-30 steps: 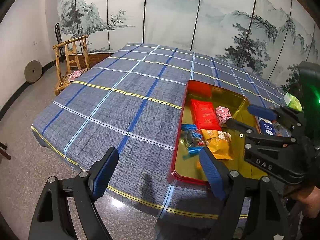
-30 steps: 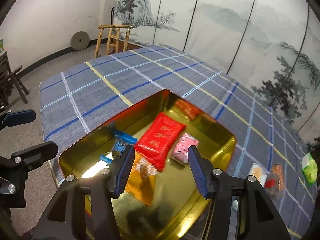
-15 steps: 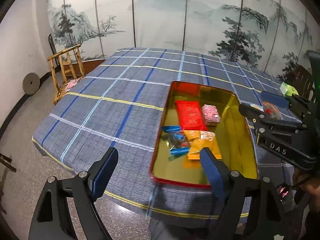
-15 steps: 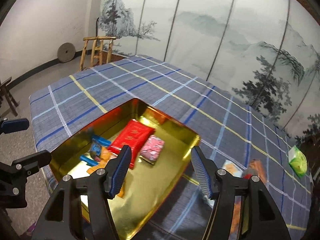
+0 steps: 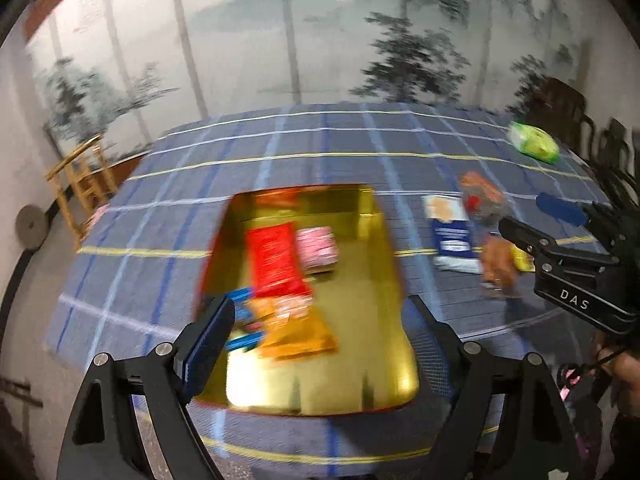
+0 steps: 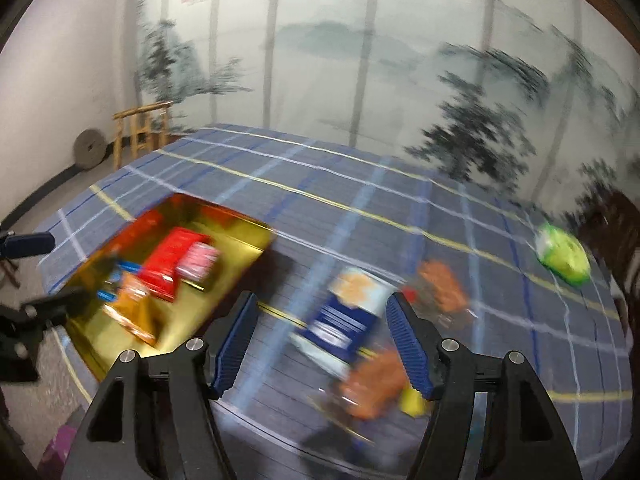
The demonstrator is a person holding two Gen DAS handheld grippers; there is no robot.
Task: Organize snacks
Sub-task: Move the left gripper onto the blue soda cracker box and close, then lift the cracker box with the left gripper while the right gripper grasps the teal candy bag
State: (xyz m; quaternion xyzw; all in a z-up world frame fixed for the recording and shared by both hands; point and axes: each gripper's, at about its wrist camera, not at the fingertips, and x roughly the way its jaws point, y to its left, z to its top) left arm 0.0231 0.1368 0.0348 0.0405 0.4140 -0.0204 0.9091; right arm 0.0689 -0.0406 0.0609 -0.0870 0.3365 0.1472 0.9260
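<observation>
Plaid tablecloth (image 6: pixel 360 208), blue packet (image 6: pixel 340 320) between right fingers (image 6: pixel 408 340)

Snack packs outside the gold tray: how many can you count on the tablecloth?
4, perhaps more under blur: blue pack between the right jaws, orange pack nearest, reddish pack beyond, green pack far right.

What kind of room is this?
Probably a traditional tea room or parlour: an ink-landscape folding screen, a wooden chair, and a table in a plaid cloth.
</observation>
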